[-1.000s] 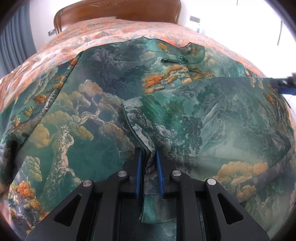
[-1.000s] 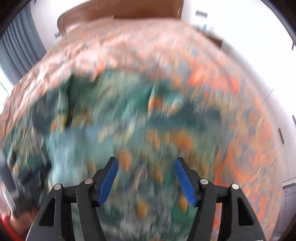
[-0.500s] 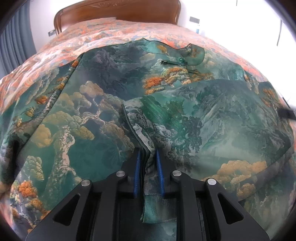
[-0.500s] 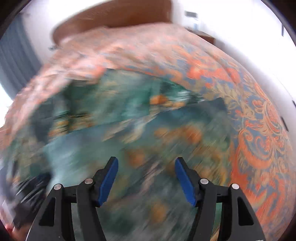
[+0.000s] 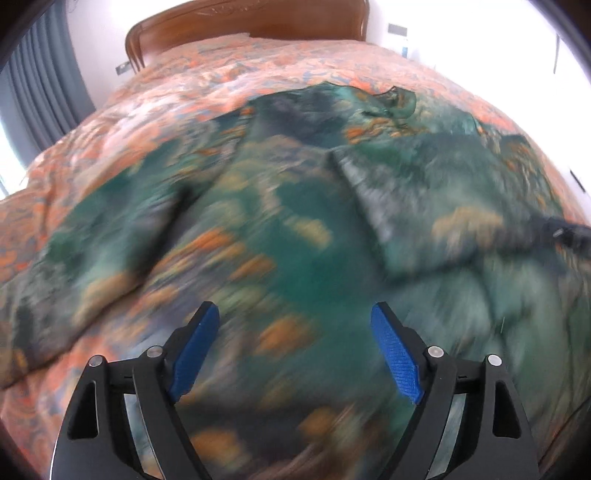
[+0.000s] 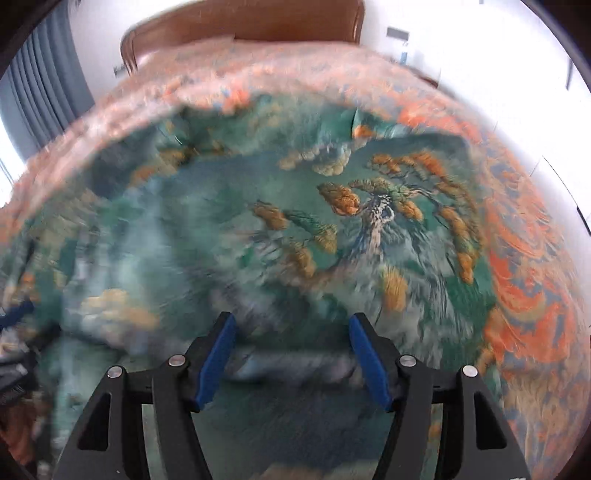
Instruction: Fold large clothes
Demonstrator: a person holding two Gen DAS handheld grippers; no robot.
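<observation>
A large green garment (image 5: 303,229) printed with pine trees and orange foliage lies spread on the bed, with a flap folded over on its right half (image 5: 424,206). My left gripper (image 5: 295,350) is open and empty above the garment's near part. My right gripper (image 6: 291,354) is open and empty over the garment (image 6: 332,229), close above its near edge. The right gripper shows as a dark blur at the right edge of the left wrist view (image 5: 565,236). Both views are motion-blurred.
The bed has an orange patterned bedspread (image 5: 258,62) and a wooden headboard (image 5: 251,18) at the far end. Grey curtains (image 5: 40,81) hang at the left. White wall is at the right. Bare bedspread lies right of the garment (image 6: 524,258).
My left gripper has let go of the folded fabric edge, opened wide and pulled back and leftward. My right gripper, still open, has dropped low over the garment's near right part.
</observation>
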